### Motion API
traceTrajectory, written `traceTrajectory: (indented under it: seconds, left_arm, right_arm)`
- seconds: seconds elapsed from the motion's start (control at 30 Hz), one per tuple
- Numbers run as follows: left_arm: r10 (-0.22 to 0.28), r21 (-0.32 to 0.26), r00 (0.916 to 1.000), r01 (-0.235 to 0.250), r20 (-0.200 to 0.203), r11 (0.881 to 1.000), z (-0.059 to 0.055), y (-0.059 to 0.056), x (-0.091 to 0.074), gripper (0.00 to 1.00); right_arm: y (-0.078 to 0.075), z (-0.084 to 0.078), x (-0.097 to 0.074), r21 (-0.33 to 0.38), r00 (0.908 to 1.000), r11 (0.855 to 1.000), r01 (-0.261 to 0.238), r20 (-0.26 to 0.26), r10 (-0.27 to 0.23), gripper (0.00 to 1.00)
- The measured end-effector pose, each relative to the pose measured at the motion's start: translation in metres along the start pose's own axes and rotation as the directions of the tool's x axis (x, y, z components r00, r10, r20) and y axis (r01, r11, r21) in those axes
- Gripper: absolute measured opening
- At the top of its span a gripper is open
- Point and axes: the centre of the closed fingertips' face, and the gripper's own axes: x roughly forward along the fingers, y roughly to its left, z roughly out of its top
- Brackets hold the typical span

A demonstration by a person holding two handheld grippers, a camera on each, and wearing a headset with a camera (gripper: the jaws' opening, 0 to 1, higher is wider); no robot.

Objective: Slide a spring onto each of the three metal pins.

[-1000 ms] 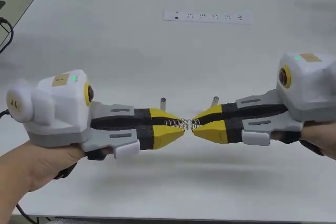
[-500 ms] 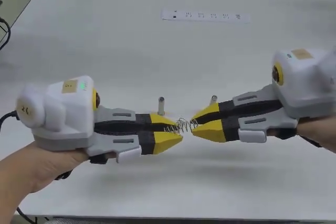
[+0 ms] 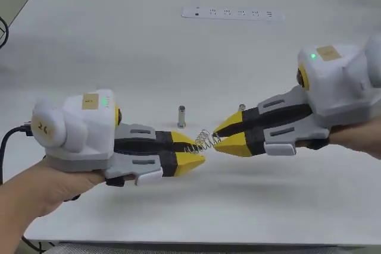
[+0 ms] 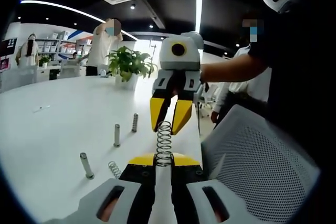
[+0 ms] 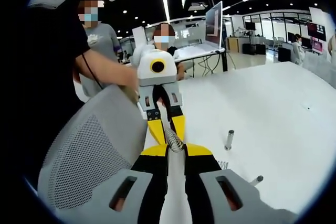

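My left claw (image 3: 199,159) and right claw (image 3: 219,138) each pinch one end of a spring (image 3: 204,141), steadying it. A pin (image 3: 181,116) stands just beyond, mid-counter.

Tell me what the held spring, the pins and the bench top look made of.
Spring: thin bare steel wire by the look, shown by silvery open coils with small glints.
Pins: solid metal, likely steel, shown by grey satin cylinders with brighter highlights near the heads.
Bench top: smooth white matte surface, either laminate or painted board; the look does not show which.
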Motion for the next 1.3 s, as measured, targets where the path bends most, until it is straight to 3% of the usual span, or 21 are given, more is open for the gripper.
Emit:
traceTrajectory:
  seconds: [0.33, 1.3]
  left_arm:
    - [0.005, 0.013, 0.9996, -0.005, -0.026, 1.0, -0.006, 0.001, 0.002, 0.02]
    - [-0.008, 0.025, 0.9992, 0.009, -0.039, 1.0, -0.011, -0.003, 0.008, 0.01]
  right_arm:
    - [0.001, -0.002, 0.002, -0.074, 0.9963, 0.997, -0.006, -0.086, -0.001, 0.09]
    - [0.01, 0.008, 0.009, -0.164, 0.9861, 0.985, -0.045, -0.165, 0.018, 0.09]
